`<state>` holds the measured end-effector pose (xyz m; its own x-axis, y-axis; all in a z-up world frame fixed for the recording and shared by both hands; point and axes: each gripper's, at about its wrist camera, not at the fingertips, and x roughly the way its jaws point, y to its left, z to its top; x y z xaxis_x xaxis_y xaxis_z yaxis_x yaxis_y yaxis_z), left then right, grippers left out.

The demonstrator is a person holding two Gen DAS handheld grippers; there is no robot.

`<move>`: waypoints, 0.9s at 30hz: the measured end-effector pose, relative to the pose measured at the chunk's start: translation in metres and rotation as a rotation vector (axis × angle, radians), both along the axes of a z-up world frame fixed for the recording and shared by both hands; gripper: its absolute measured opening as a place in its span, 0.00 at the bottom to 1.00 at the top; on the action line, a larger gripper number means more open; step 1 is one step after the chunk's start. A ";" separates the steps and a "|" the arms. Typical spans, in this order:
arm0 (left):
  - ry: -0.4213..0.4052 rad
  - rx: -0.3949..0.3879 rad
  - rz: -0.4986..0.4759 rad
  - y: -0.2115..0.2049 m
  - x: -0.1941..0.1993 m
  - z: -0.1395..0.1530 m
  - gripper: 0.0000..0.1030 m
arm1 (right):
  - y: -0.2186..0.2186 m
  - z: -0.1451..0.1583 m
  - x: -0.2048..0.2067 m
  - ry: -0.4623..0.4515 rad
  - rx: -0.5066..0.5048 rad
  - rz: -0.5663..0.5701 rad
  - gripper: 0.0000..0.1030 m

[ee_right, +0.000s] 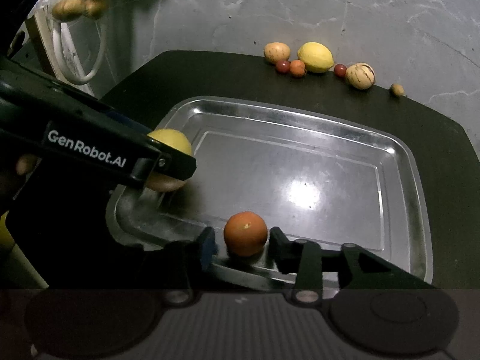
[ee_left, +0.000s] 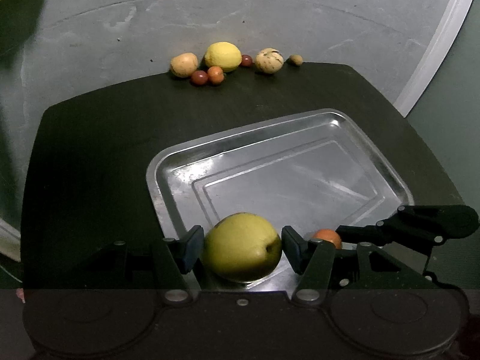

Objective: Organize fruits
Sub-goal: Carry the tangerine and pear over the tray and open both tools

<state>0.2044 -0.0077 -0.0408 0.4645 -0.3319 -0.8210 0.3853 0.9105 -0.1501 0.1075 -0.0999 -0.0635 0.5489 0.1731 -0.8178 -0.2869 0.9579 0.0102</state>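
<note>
**A:** What have you got in each hand?

**B:** My left hand-held gripper (ee_left: pixel 242 247) has its pads against both sides of a yellow-green apple (ee_left: pixel 241 247), at the near-left corner of the metal tray (ee_left: pixel 300 162). Whether it rests on the tray floor I cannot tell. My right hand-held gripper (ee_right: pixel 242 241) stands with its fingers apart, a narrow gap on either side of a small orange fruit (ee_right: pixel 245 233) sitting just inside the tray's near rim.

**A:** How will those two handle?

**B:** The apple looks firm, smooth and fairly heavy for its size, so I judge a hold across its widest middle is safest; its waxy skin could slip if pinched near the top. The orange fruit is round, light-looking and likely to roll on that glossy, slick steel, so release should be low and gentle.

**A:** And the rest?

**B:** At the far edge of the dark matte surface (ee_left: pixel 90 150) waits a loose row: a big yellow lemon-like fruit (ee_left: pixel 223 56), a tan potato-shaped one (ee_left: pixel 184 64), a pale striped round one (ee_left: pixel 269 60), small red and orange ones, and a tiny brown one. The small ones will need a fine, centred pinch.
</note>
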 end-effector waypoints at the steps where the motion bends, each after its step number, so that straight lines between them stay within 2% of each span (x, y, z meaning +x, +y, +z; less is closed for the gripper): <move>1: -0.001 -0.004 -0.006 0.000 -0.001 0.000 0.58 | 0.000 0.000 -0.001 -0.001 0.001 -0.002 0.51; 8: -0.038 -0.009 -0.023 0.009 -0.007 0.009 0.72 | -0.006 0.004 -0.007 -0.002 0.017 -0.026 0.69; 10: -0.050 -0.003 -0.021 0.015 -0.010 0.012 0.76 | -0.007 0.007 -0.011 0.009 0.011 -0.035 0.80; 12: -0.059 0.002 -0.022 0.022 -0.013 0.015 0.82 | -0.008 0.012 -0.016 0.009 0.009 -0.035 0.87; 18: -0.054 0.040 -0.013 0.042 -0.020 0.019 0.93 | -0.012 0.021 -0.026 0.064 0.004 -0.056 0.94; 27: -0.008 0.072 0.005 0.072 -0.023 0.014 0.94 | -0.015 0.021 -0.027 0.165 -0.061 -0.116 0.98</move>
<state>0.1814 0.0641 -0.0266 0.4729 -0.2701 -0.8387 0.3822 0.9205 -0.0809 0.0807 -0.1152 -0.0425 0.4202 0.0640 -0.9052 -0.1740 0.9847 -0.0112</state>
